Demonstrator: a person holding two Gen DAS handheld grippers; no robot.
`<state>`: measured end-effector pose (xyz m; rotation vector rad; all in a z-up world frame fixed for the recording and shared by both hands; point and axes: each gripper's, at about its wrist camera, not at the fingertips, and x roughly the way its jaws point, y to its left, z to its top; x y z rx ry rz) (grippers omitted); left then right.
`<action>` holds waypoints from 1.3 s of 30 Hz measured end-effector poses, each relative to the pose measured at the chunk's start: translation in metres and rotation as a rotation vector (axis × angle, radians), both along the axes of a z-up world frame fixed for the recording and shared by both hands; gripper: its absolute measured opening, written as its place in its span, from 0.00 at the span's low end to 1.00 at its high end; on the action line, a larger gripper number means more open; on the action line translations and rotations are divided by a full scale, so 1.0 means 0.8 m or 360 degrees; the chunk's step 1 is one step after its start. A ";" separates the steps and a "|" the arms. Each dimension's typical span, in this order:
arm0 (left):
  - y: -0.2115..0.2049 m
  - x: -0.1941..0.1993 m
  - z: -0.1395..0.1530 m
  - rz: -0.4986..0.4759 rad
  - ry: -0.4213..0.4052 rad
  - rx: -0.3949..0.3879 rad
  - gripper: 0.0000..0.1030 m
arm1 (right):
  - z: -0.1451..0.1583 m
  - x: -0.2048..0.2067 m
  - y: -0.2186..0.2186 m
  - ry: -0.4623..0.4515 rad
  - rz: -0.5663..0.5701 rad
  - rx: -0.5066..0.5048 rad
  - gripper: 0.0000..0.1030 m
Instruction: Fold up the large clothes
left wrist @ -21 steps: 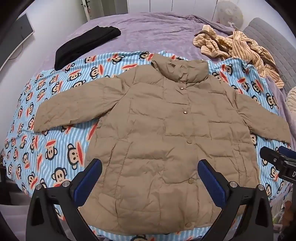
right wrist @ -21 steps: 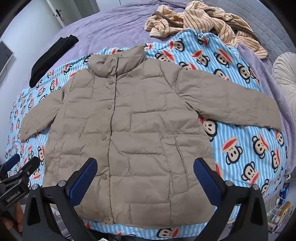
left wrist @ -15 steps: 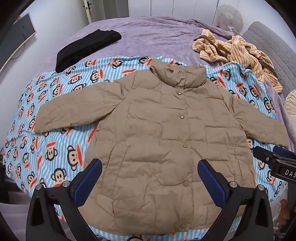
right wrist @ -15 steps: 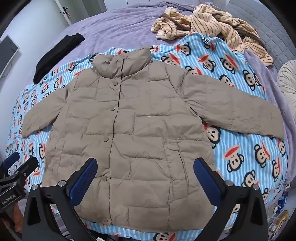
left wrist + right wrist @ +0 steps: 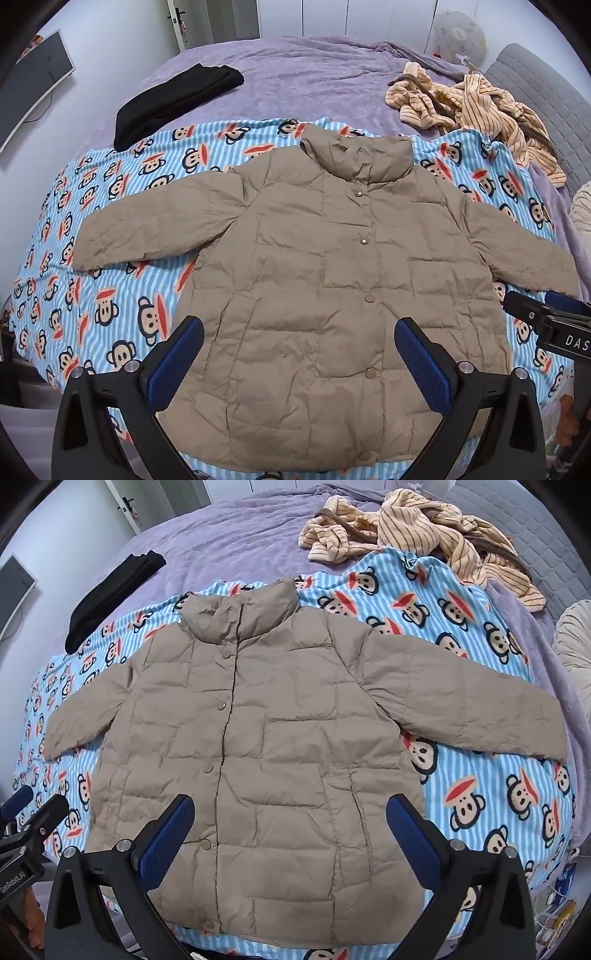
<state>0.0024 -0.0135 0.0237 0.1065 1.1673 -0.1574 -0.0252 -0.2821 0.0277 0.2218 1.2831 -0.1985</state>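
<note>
Tan jacket (image 5: 332,295) lies flat — left gripper (image 5: 299,354) wide above its hem.

bright even indoor light, soft shadows, sharp focus, fisheye bending, dark corners

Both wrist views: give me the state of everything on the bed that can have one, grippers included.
Puffer jacket: unfolded, spread flat front up, sleeves out to both sides, snaps closed.
Monkey-print blanket: spread out under the jacket.
Black garment: folded, beyond the blanket.
Striped garment: crumpled in a heap.
Left gripper: open, empty, above the jacket's hem.
Right gripper: open, empty, above the hem.
</note>
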 end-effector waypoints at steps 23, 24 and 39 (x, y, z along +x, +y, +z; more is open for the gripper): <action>0.002 0.001 0.000 0.0011 -0.0006 -0.0007 1.00 | -0.001 0.000 0.002 0.0008 -0.0004 -0.0001 1.00; 0.001 0.001 0.000 0.0012 -0.0008 -0.0004 1.00 | -0.001 0.000 0.002 0.0009 -0.0005 -0.0001 1.00; 0.002 0.000 0.002 0.0016 -0.0008 0.0002 1.00 | -0.003 -0.002 0.000 0.0015 -0.0012 0.0008 1.00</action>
